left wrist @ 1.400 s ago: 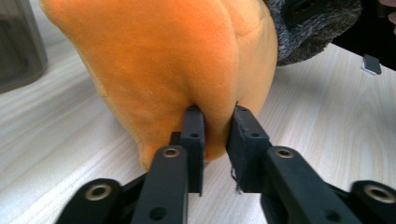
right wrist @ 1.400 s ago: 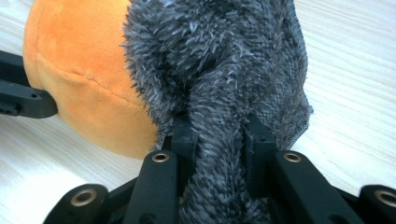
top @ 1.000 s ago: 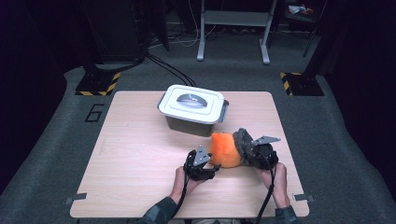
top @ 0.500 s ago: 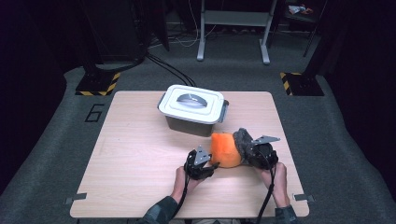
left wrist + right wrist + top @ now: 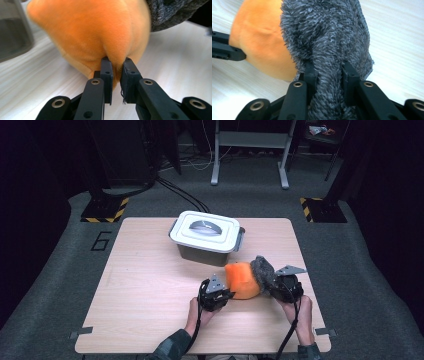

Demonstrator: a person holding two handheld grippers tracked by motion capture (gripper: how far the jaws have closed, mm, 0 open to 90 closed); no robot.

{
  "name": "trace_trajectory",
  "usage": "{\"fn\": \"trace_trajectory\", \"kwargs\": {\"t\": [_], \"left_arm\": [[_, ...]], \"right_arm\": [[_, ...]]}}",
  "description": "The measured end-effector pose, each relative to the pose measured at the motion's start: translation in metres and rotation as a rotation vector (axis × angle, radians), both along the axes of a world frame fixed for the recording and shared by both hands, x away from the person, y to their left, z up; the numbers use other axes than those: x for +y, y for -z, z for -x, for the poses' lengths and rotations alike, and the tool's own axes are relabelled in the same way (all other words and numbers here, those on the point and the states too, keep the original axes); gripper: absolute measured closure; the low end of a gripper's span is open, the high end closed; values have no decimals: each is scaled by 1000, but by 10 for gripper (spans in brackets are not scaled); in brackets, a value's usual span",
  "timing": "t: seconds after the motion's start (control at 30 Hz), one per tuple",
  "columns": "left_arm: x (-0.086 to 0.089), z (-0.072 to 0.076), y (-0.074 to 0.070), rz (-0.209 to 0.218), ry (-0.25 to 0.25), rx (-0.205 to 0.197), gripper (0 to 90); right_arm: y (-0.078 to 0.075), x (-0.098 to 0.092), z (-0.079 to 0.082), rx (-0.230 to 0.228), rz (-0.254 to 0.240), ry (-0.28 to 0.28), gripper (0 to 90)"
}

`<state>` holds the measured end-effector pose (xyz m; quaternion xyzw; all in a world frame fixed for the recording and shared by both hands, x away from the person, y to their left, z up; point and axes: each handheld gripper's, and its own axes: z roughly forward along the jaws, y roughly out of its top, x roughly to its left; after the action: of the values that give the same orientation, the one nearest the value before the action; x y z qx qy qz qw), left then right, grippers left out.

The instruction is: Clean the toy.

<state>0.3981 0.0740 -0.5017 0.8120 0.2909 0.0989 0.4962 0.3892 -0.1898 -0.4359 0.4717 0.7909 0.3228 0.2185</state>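
Observation:
A soft toy lies on the table's near right, with an orange plush body (image 5: 241, 280) and a grey fuzzy part (image 5: 262, 271). My left gripper (image 5: 227, 292) meets its left side. In the left gripper view its jaws have just been closing, and my left gripper (image 5: 117, 63) now pinches a fold of the orange plush (image 5: 95, 27). My right gripper (image 5: 272, 285) holds from the right. In the right gripper view, my right gripper (image 5: 329, 67) is shut on the grey fuzzy fabric (image 5: 327, 32), with the orange body (image 5: 259, 42) behind it.
A white lidded box (image 5: 206, 235) with grey clasps stands at the middle back of the wooden table (image 5: 140, 285), just beyond the toy. Its grey wall (image 5: 12, 32) looms at the left in the left gripper view. Dark floor and stands surround the table.
The left gripper's jaws look drawn in tighter against the toy's orange side. Both hands and the toy have kept their places.

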Motion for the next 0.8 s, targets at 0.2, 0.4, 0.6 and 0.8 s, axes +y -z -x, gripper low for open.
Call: {"fn": "trace_trajectory", "kwargs": {"t": [0.2,0.4,0.6,0.8], "left_arm": [[2,3,-7,39,46,41,818],[4,3,-10,65,72,74,821],[6,0,-3,25,26,72,820],[6,0,-2,-2,6,56,823]], "right_arm": [[-21,10,14,-29,6,-67,706],[-25,41,18,-20,49,-149,704],[-8,64,5,6,139,-151,710],[-5,63,0,12,117,-155,712]]}}
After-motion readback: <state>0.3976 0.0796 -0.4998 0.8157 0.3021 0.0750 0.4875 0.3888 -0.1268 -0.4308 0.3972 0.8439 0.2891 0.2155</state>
